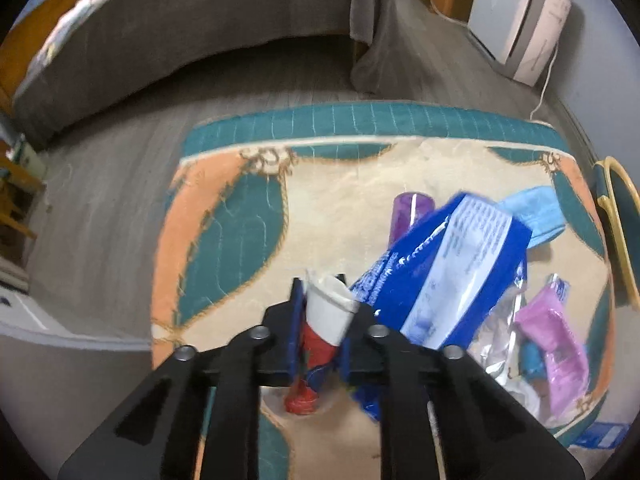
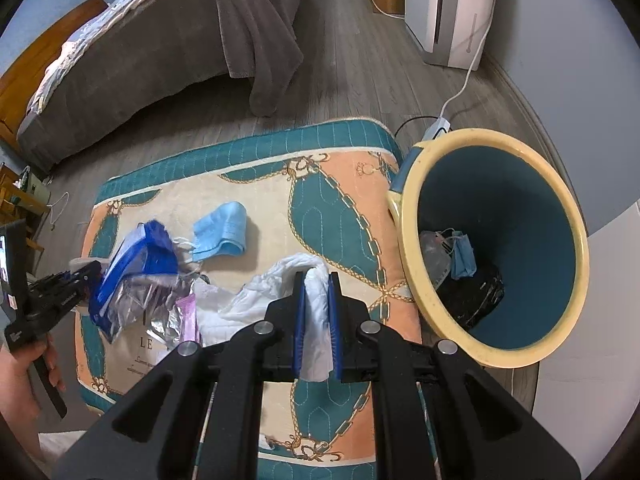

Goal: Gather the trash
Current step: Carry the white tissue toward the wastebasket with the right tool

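Note:
In the left wrist view my left gripper [image 1: 318, 286] is shut on a squashed tube [image 1: 326, 316], white at the top and red and blue below, with its red cap [image 1: 302, 402] pointing at the mat. A blue snack wrapper [image 1: 448, 272] lies right beside it. In the right wrist view my right gripper [image 2: 316, 278] is shut on a crumpled white tissue [image 2: 280, 280] that trails to the left over the mat. A yellow-rimmed teal bin [image 2: 405, 248] stands to its right, with a blue mask [image 2: 464, 258] and clear plastic inside.
More litter lies on the patterned mat [image 2: 332, 216]: a light-blue face mask [image 2: 224, 228], a purple cup [image 1: 410, 210], a pink wrapper [image 1: 552, 332] and foil. A hand holds the left gripper [image 2: 60, 288] at the mat's left edge. Beyond are a bed [image 2: 160, 52], wood floor and a white appliance [image 2: 452, 8].

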Available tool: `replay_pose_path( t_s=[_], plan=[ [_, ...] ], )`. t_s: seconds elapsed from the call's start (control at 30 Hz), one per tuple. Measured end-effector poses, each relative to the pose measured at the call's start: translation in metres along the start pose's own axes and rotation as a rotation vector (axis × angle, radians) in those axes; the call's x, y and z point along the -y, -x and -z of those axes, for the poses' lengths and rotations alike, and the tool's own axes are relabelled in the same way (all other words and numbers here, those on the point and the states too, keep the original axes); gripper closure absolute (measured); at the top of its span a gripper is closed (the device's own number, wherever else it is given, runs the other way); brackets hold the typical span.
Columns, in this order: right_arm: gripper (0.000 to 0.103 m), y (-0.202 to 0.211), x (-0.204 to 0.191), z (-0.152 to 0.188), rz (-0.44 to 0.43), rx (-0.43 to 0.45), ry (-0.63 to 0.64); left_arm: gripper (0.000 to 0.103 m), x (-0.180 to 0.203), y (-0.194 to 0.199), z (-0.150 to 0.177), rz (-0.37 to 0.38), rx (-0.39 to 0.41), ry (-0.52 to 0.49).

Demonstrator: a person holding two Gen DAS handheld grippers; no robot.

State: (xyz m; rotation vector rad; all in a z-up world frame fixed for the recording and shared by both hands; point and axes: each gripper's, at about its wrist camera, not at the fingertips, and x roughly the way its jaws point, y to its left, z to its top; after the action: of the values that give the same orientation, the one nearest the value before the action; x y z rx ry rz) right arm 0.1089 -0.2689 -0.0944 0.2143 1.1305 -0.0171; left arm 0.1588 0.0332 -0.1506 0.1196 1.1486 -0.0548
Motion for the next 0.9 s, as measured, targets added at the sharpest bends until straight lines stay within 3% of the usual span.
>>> replay_pose_path(
  t_s=[0.17, 0.4, 0.57, 0.8, 0.9],
  plan=[
    [0.093, 0.006, 0.003, -0.003, -0.003, 0.020, -0.009, 0.089, 0.011, 0.031, -0.009, -0.028, 0.120, -0.063],
    [0.093, 0.015, 0.010, -0.008, -0.009, 0.049, -0.032, 0.092, 0.023, 0.072, -0.020, 0.113, 0.261, -0.061],
    [0.093, 0.020, 0.014, -0.010, -0.019, 0.061, -0.047, 0.092, 0.032, 0.091, -0.024, 0.151, 0.316, -0.061],
    [0.093, 0.037, 0.023, -0.017, -0.022, 0.113, -0.074, 0.092, 0.050, 0.142, -0.029, 0.134, 0.490, -0.115],
    [0.093, 0.043, 0.029, -0.020, -0.026, 0.128, -0.088, 0.092, 0.058, 0.152, -0.031, 0.161, 0.510, -0.125]
  ],
)
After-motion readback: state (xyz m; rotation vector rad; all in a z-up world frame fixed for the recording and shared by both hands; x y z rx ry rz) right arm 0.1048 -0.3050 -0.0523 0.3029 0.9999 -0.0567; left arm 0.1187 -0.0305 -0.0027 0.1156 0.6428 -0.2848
